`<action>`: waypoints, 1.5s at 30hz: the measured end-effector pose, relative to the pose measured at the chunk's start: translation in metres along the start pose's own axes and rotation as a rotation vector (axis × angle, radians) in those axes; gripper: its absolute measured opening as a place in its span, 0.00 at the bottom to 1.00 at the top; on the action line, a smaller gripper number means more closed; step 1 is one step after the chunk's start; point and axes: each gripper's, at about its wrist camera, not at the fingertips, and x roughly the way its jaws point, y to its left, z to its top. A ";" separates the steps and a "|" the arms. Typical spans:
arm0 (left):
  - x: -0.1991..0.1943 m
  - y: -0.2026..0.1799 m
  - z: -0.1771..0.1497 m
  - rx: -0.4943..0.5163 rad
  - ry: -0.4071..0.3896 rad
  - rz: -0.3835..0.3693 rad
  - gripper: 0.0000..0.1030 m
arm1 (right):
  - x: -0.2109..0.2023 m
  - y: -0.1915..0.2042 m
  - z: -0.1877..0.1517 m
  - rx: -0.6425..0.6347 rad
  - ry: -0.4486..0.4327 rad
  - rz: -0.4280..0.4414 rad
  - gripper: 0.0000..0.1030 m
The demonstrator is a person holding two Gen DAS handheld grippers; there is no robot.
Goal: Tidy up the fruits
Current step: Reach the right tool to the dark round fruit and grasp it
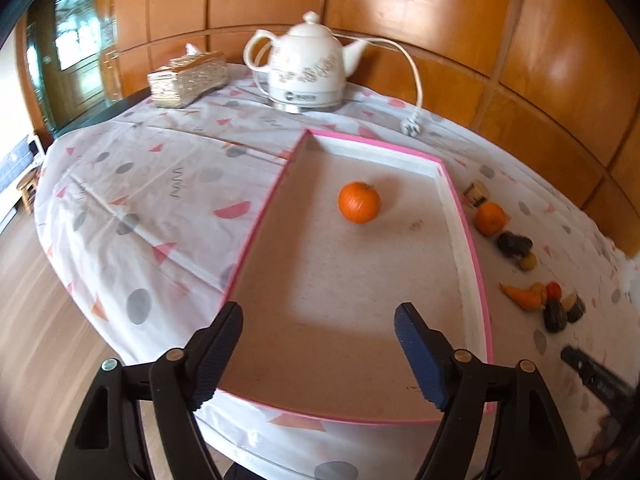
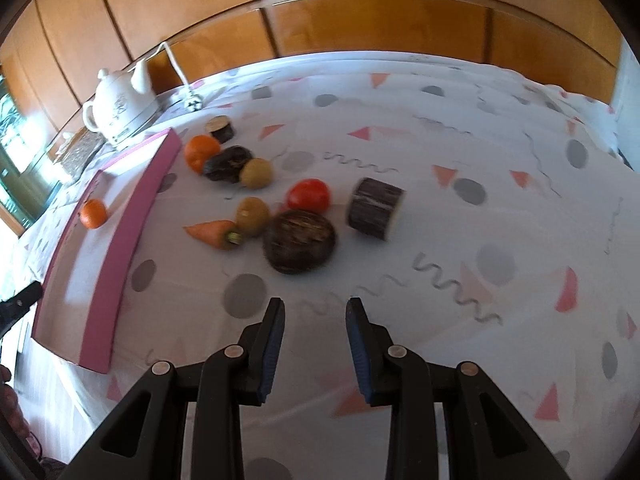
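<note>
A pink-rimmed tray lies on the patterned tablecloth with one orange on its floor. My left gripper hovers over the tray's near end, open and empty. To the right of the tray several fruits and vegetables lie loose: an orange, a tomato, a carrot, two kiwis, a dark round piece and a dark cylinder. My right gripper is over bare cloth short of the dark round piece, its jaws drawn in to a narrow gap with nothing between them.
A white electric kettle with its cord and plug stands at the back by the wood-panelled wall. A woven tissue box sits to its left. The table edge drops to a wooden floor on the left.
</note>
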 end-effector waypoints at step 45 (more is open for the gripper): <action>-0.007 0.021 -0.002 -0.097 -0.015 0.054 0.87 | 0.042 0.032 0.031 -0.164 -0.013 -0.101 0.45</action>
